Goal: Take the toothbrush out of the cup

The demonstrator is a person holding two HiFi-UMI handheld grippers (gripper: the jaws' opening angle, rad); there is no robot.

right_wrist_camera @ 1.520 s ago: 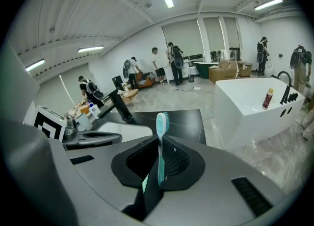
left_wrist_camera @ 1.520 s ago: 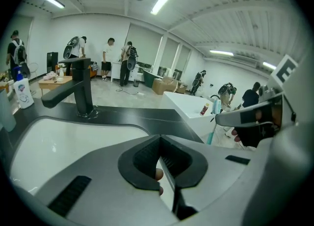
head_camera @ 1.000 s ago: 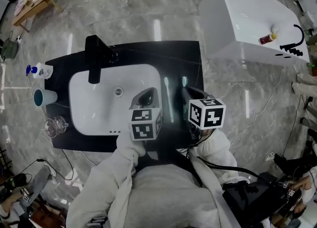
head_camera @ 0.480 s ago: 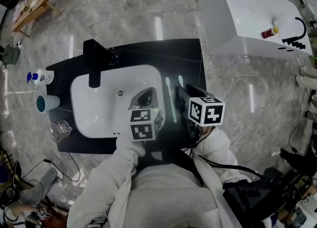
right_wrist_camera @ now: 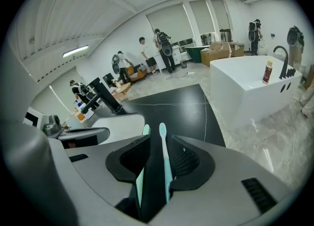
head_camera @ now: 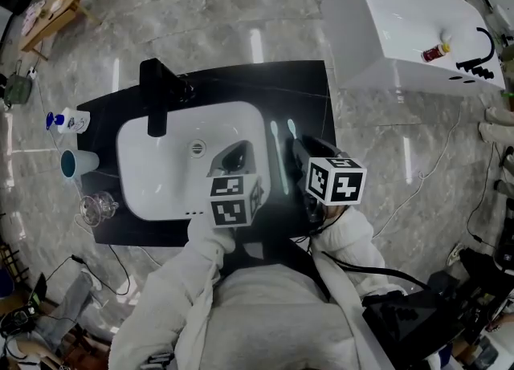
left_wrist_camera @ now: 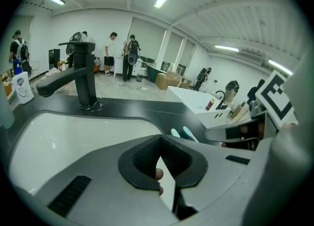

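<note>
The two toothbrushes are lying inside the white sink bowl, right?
Not quite. The two toothbrushes are lying on the black counter, just beside the white sink bowl, not inside it. The head view shows this.

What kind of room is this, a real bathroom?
Probably a big workshop or test hall, not a home bathroom: the sink counter stands alone on open floor, a bathtub sits loose beside it, and people stand near boxes.

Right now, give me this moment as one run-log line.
right gripper: jaws just opened, toothbrush lying between them on counter | left gripper: shut, empty | cup: beside sink
</note>
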